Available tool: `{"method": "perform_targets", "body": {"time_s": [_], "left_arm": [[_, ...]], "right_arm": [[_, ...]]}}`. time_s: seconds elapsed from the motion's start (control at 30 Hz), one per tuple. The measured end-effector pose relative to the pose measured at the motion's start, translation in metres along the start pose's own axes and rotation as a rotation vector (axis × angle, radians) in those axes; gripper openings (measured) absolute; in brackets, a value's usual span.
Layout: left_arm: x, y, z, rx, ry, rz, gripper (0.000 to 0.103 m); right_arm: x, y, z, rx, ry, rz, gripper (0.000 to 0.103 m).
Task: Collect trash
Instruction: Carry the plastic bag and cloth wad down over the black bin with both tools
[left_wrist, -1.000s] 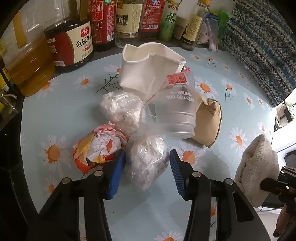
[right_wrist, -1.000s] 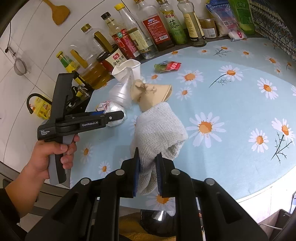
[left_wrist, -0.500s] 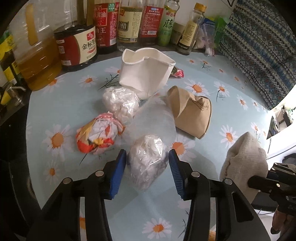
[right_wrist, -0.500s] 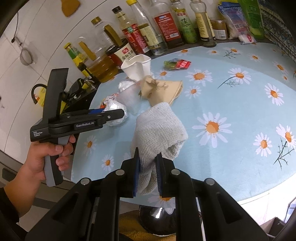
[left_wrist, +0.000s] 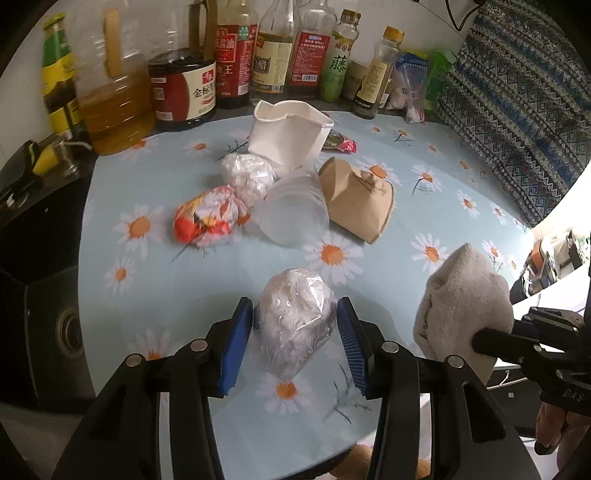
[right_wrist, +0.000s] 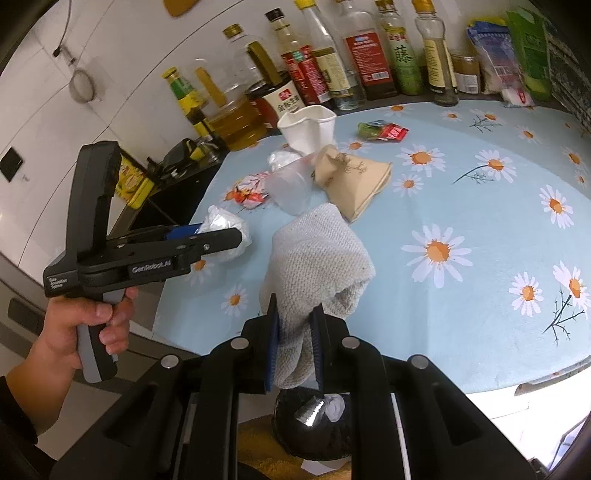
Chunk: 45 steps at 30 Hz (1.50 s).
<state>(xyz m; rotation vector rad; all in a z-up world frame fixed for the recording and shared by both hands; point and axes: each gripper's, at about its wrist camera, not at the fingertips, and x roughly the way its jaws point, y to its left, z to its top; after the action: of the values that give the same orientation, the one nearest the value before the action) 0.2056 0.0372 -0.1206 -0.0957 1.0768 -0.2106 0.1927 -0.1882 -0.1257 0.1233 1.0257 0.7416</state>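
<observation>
My left gripper (left_wrist: 295, 332) is shut on a clear plastic bag of white scraps (left_wrist: 295, 325) and holds it near the table's front edge; the bag also shows in the right wrist view (right_wrist: 225, 236). My right gripper (right_wrist: 295, 339) is shut on a grey cloth (right_wrist: 314, 266), held over the front edge. Further back lie a red-and-white wrapper ball (left_wrist: 208, 216), a second plastic bag (left_wrist: 247, 175), a clear plastic cup (left_wrist: 293, 212) on its side, a brown paper cup (left_wrist: 356, 201), a crushed white cup (left_wrist: 288, 138) and a small red-green packet (right_wrist: 382, 130).
The daisy-print tablecloth (left_wrist: 424, 206) covers a round table. A row of sauce and oil bottles (left_wrist: 236, 70) stands along the back. A black bin with trash in it (right_wrist: 314, 421) sits on the floor below the front edge. A patterned cloth (left_wrist: 517, 92) hangs at right.
My left gripper has pulled back toward the table's front edge with the plastic bag in it, away from the trash pile. The clear cup has tipped over. The right gripper holds the cloth as before.
</observation>
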Motion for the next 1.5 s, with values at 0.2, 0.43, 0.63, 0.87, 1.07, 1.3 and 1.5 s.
{"method": "perform_targets", "body": {"time_s": [0.2,0.43,0.63,0.87,1.07,1.3,1.5], "left_arm": [[-0.018,-0.015,-0.027,-0.038,-0.015,0.021,0.045],[-0.031,-0.029,-0.064,-0.111,-0.028,0.047,0.045],[-0.039,-0.038,-0.095,-0.185,-0.044,0.053,0.045],[-0.041,-0.044,-0.126,-0.243,-0.032,0.054,0.045],[-0.036,-0.042,-0.153,-0.282,0.002,0.063,0.045],[-0.021,-0.036,-0.18,-0.316,0.064,0.052,0.045],[0.005,-0.027,-0.207,-0.353,0.139,0.042,0.045]], "right_arm": [[-0.007,0.006,-0.01,-0.054,0.015,0.039,0.017],[-0.013,0.013,-0.027,-0.119,0.06,0.083,0.017],[-0.017,0.015,-0.042,-0.169,0.101,0.106,0.018],[-0.011,0.02,-0.06,-0.198,0.157,0.14,0.018],[0.001,0.024,-0.077,-0.205,0.211,0.158,0.018],[0.022,0.026,-0.101,-0.226,0.283,0.134,0.018],[0.045,0.023,-0.125,-0.231,0.362,0.085,0.018]]}}
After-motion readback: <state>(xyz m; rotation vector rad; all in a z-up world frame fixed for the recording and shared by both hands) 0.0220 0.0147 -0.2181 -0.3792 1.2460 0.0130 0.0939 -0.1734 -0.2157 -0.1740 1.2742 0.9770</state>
